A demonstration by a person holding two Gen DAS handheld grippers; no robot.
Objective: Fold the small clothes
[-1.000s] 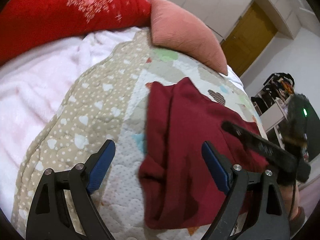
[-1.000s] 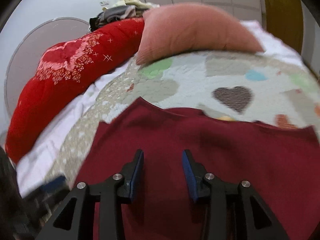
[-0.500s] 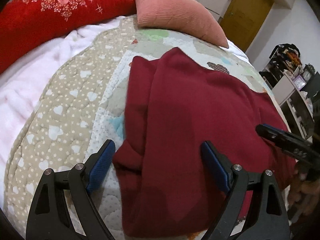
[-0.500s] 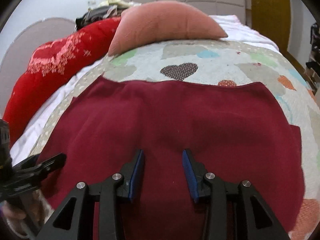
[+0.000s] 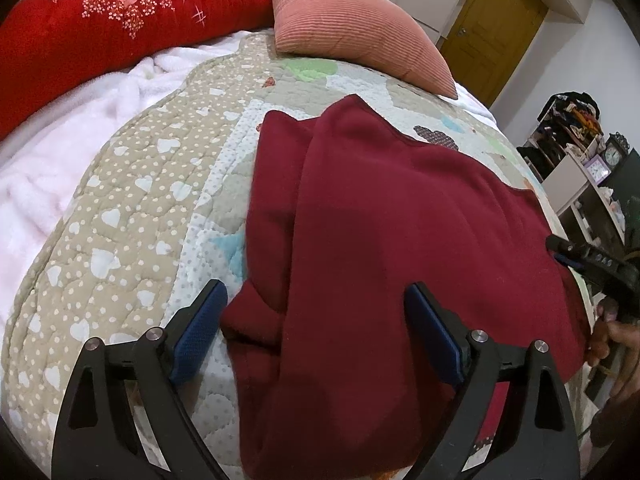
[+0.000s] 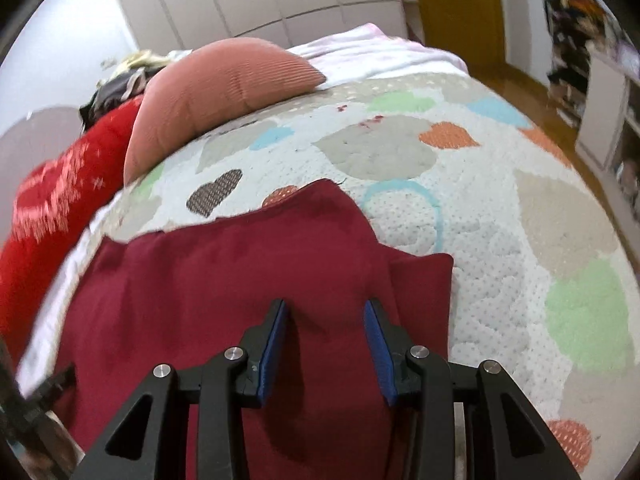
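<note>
Left wrist view: the left hand-held gripper (image 5: 316,336) hangs with its jaws spread wide above the near edge of the dark maroon fleece garment (image 5: 384,232), which lies folded on the heart-patterned quilted bedspread (image 5: 132,200). Beyond its fingers sit a bright red embroidered quilt (image 5: 100,16) and a salmon ribbed cushion (image 5: 352,28). Further right, the right hand-held gripper (image 6: 326,344) is partly open, its blue pads (image 6: 276,344) low over the garment's right portion, empty between them; whether they touch the cloth cannot be told.
</note>
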